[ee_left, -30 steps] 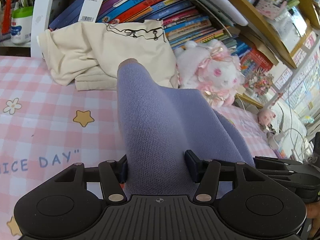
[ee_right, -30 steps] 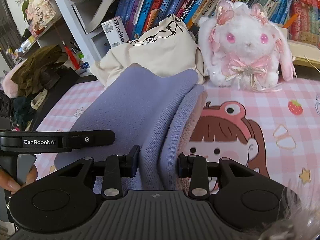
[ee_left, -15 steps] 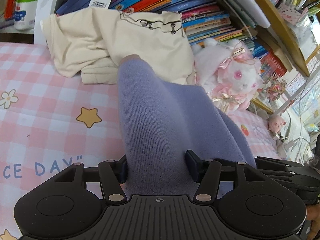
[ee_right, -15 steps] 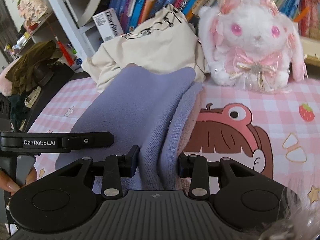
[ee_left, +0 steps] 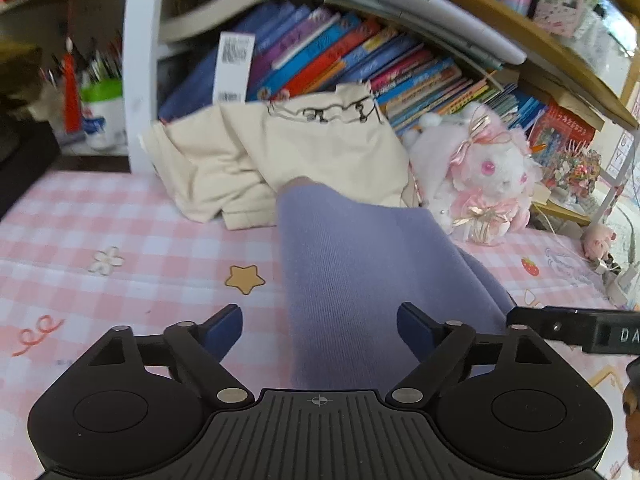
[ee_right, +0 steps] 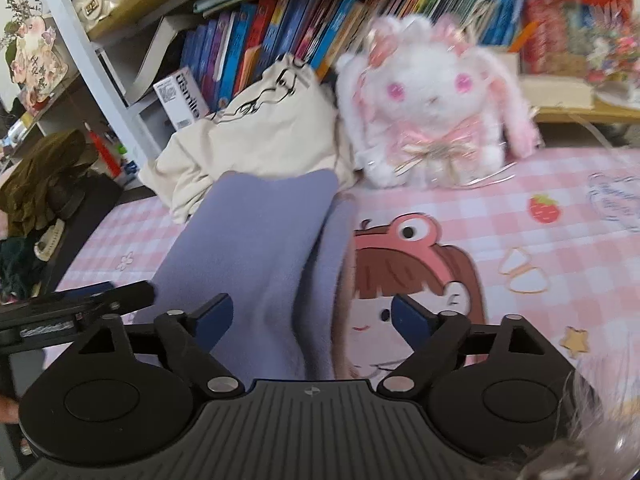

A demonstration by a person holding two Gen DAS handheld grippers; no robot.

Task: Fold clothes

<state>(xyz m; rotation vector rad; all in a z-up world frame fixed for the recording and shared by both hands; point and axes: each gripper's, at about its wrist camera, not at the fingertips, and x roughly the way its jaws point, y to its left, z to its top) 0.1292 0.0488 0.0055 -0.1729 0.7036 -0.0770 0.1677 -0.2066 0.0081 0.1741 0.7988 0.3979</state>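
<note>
Both claws are spread wide and released: the left claw (ee_left: pixel 320 330) and the right claw (ee_right: pixel 312 318) each straddle the folded lavender knit garment (ee_left: pixel 360 280) without gripping it. The garment lies on the pink checked bench (ee_left: pixel 120 240), just in front of the cream T-shirt (ee_left: pixel 312 156).

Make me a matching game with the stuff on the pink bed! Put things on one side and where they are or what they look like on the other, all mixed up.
Things:
1. purple garment
2. cream garment
3. plush rabbit
4. left gripper

Places or states:
A. sits in front of the books, pink bow on its chest
B. open, fingers spread apart
C. crumpled in a heap against the bookshelf
D. lies folded on the checked sheet, between both grippers' fingers

Pairs: 1-D, 2-C, 3-A, 4-B
</note>
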